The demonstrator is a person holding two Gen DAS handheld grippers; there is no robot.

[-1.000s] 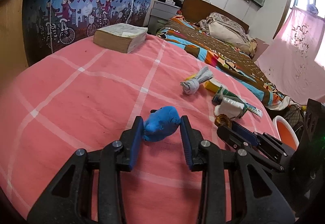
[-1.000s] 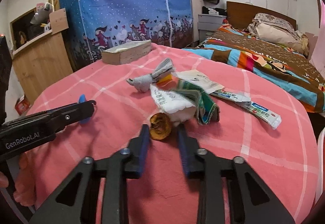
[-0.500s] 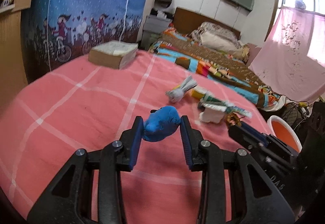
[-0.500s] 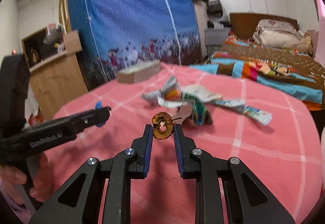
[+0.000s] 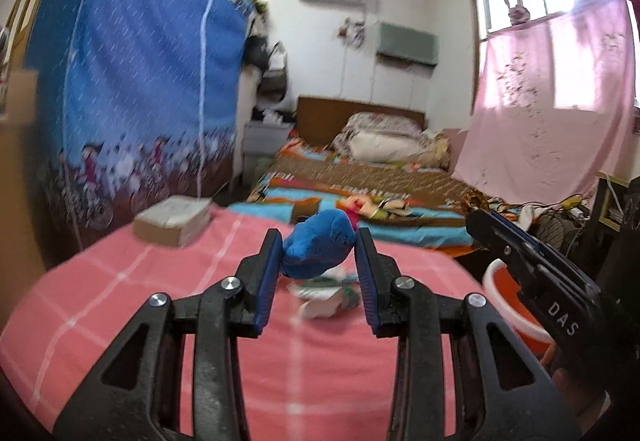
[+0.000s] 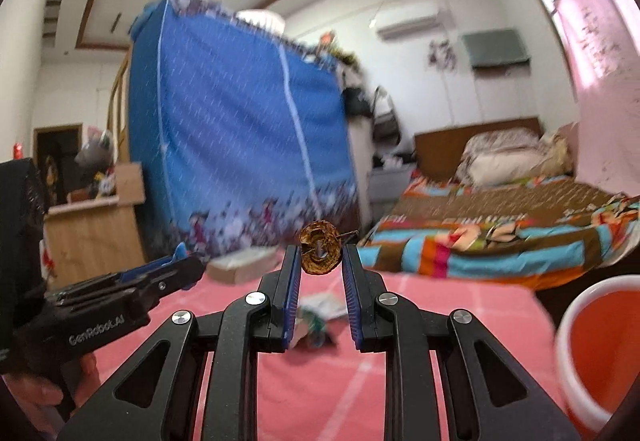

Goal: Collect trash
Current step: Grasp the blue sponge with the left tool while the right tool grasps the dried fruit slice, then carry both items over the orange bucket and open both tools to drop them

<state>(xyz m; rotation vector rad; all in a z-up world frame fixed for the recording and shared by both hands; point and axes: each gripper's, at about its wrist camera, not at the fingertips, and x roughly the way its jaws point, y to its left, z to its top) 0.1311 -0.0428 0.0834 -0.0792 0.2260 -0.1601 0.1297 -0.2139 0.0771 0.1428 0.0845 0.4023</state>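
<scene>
— Holding what, on the left?

— Pinching a soft crumpled blue wad (image 5: 318,244) between the pads of the left tool (image 5: 318,257), lifted above the pink checked counter (image 5: 120,305). Probably feather-light and squashy, bulging a little over the pads; gripping it across the thick middle, as now, looking sensible.

— And on the right?

— Right tool (image 6: 320,261) closing on a dried brown ring-shaped fruit slice (image 6: 321,249), clamped at its lower half, just at the fingertips. Looking stiff, brittle and very light; squeezing harder likely risking a crack, and such a shallow hold likely risking a slip if jolted.

— Relative to the orange bucket with the white rim (image 6: 592,353)?

— Fruit slice hanging left of the bucket and higher than its rim, well apart. Blue wad also left of the bucket (image 5: 508,301), with the right tool (image 5: 532,269) passing between them.

— Anything remaining?

— Crumpled white and green wrappers (image 6: 320,311) lying on the counter, left of the bucket, under both tools. Thin and limp, probably; pinching at a raised fold seeming easier than at a flat edge. Thick tan book (image 5: 174,221) sitting further left of the bucket, near the counter's far edge — likely not trash.
</scene>
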